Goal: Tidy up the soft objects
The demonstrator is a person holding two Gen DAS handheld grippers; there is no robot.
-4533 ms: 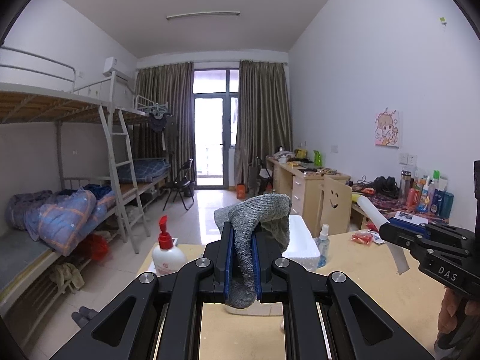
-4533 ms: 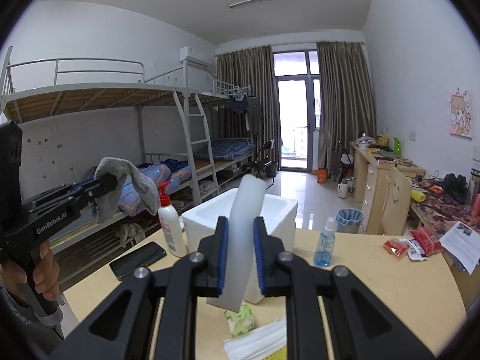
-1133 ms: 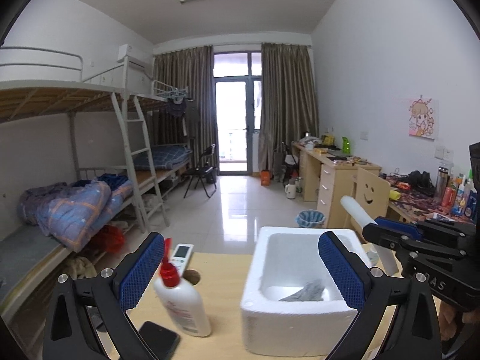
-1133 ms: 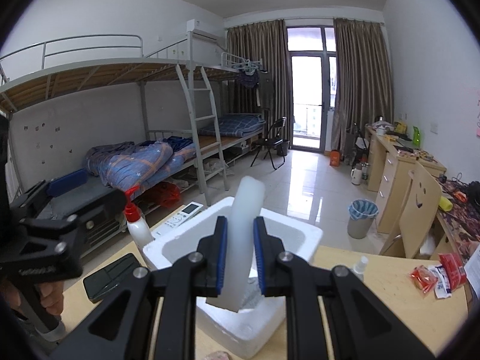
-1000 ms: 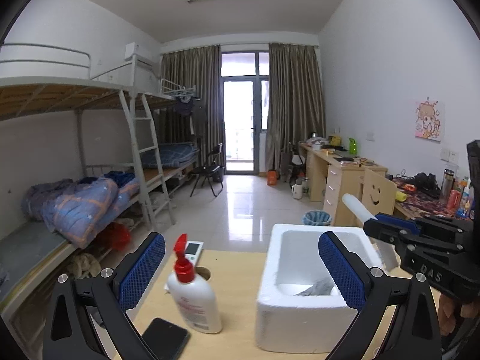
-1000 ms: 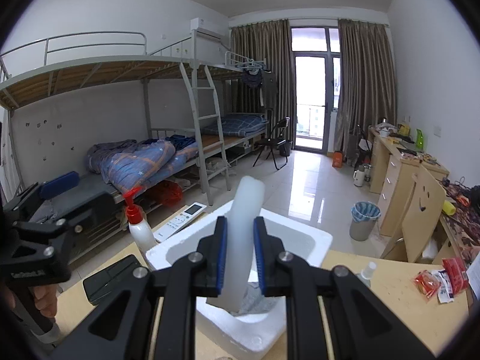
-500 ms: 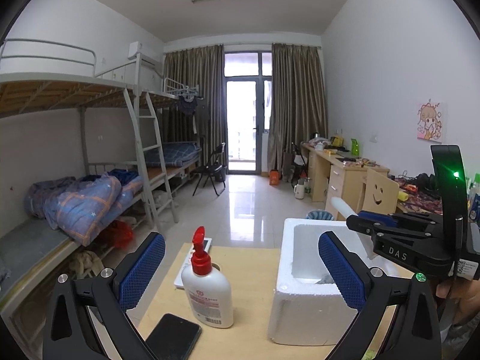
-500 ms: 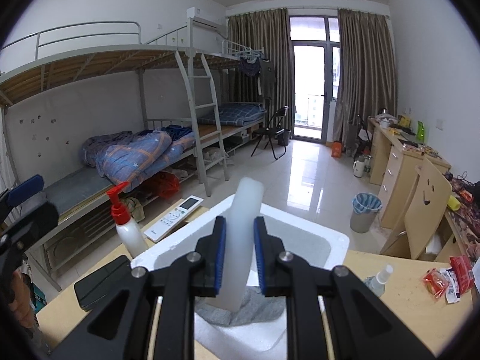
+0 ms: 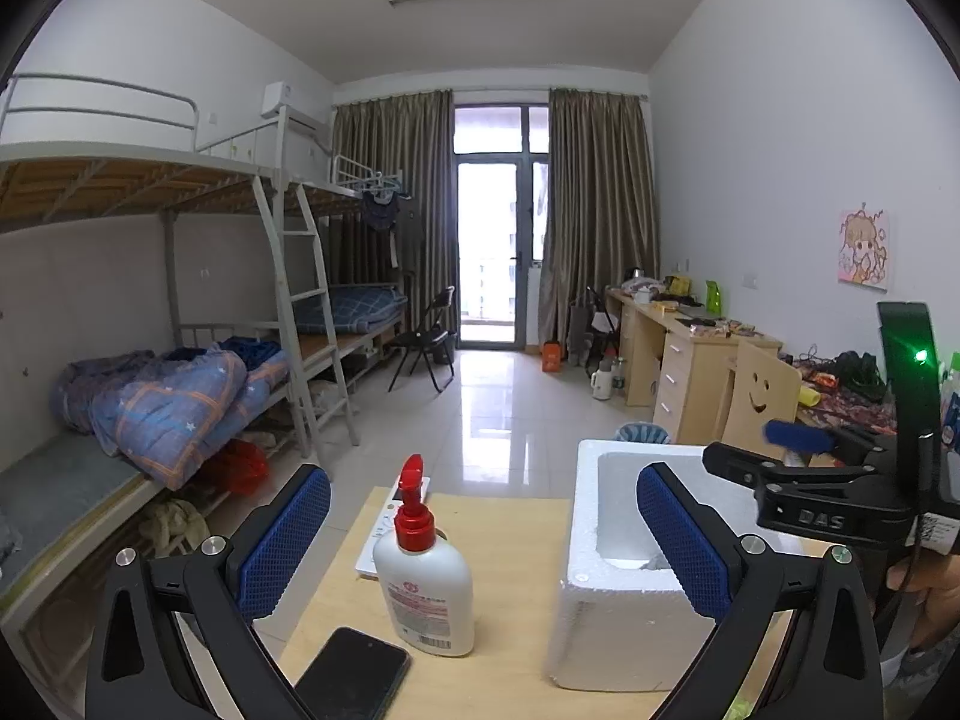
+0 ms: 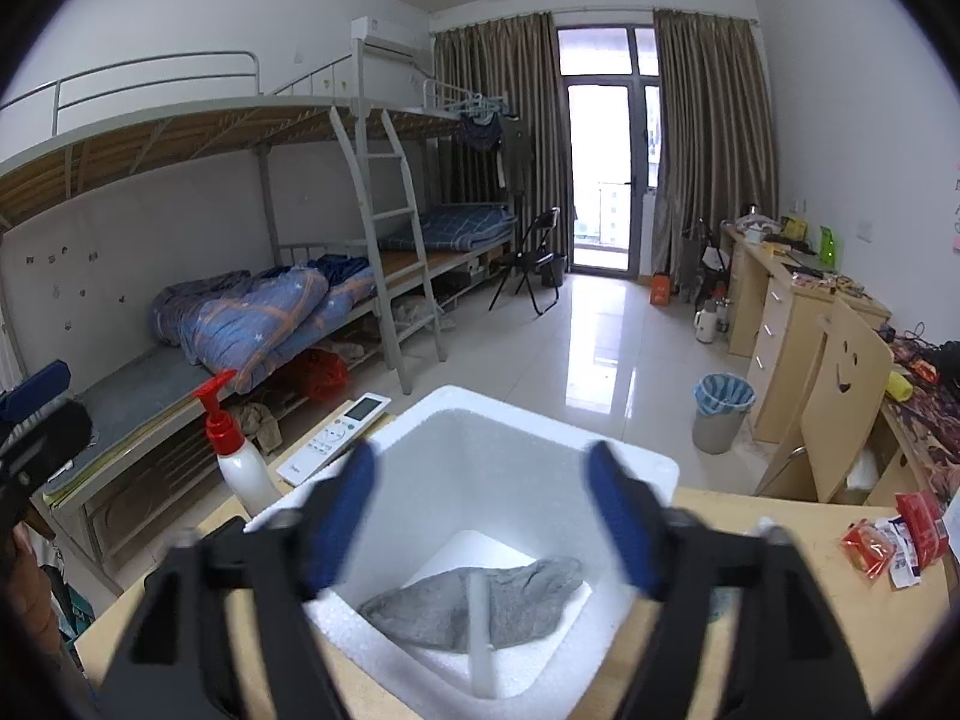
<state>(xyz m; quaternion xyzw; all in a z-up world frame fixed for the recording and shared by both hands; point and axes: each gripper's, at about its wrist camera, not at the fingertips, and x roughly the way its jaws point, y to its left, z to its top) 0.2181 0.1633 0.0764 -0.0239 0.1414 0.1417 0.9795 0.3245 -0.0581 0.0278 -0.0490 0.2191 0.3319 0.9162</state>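
In the left wrist view, the left gripper (image 9: 483,543) is spread and empty near the bottle (image 9: 423,576); the box (image 9: 618,570) stands to the right, its contents mostly hidden. In the right wrist view, the right gripper (image 10: 480,519) is held wide above the box (image 10: 624,468), where a sock (image 10: 474,600) and white strip (image 10: 478,636) lie. Both seem stowed; remaining soft items cannot be seen.
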